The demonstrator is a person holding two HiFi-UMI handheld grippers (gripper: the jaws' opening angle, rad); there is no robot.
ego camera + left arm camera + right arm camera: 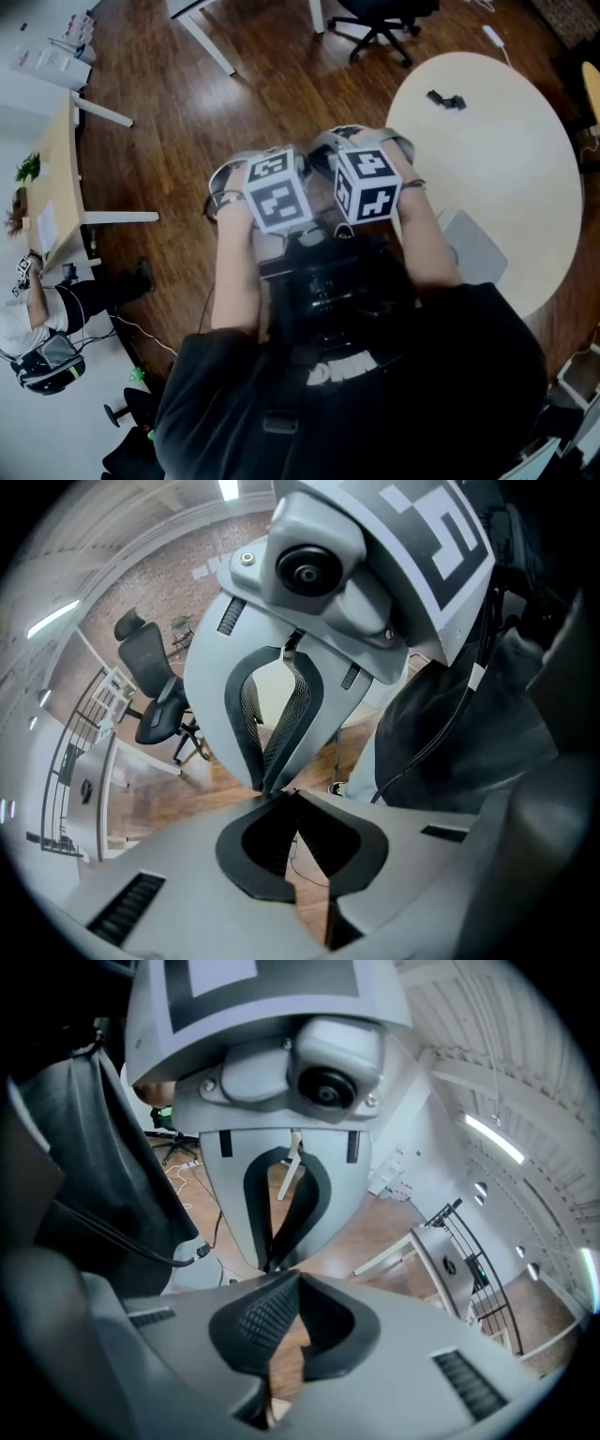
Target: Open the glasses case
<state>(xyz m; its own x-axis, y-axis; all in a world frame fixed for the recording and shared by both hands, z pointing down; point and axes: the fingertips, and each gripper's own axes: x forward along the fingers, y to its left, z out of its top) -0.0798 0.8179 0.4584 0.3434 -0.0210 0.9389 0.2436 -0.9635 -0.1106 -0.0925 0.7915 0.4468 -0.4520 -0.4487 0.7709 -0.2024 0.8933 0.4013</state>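
Note:
Both grippers are held close in front of the person's chest, tip to tip and facing each other. My left gripper [279,195] and right gripper [370,185] show their marker cubes side by side in the head view, with the jaws hidden beneath. In the left gripper view my left gripper [286,797] is shut and empty, and the right gripper [274,778] meets it with closed jaws. The right gripper view mirrors this: right gripper [291,1277] shut, left gripper [272,1262] opposite. A grey flat item [473,246] lies on the round table; I cannot tell whether it is the glasses case.
A round cream table [506,159] stands to the right with a small black object [446,99] on it. Wooden floor lies below the grippers. An office chair [375,19] is at the top, and a wooden desk [56,178] with a seated person [28,319] at the left.

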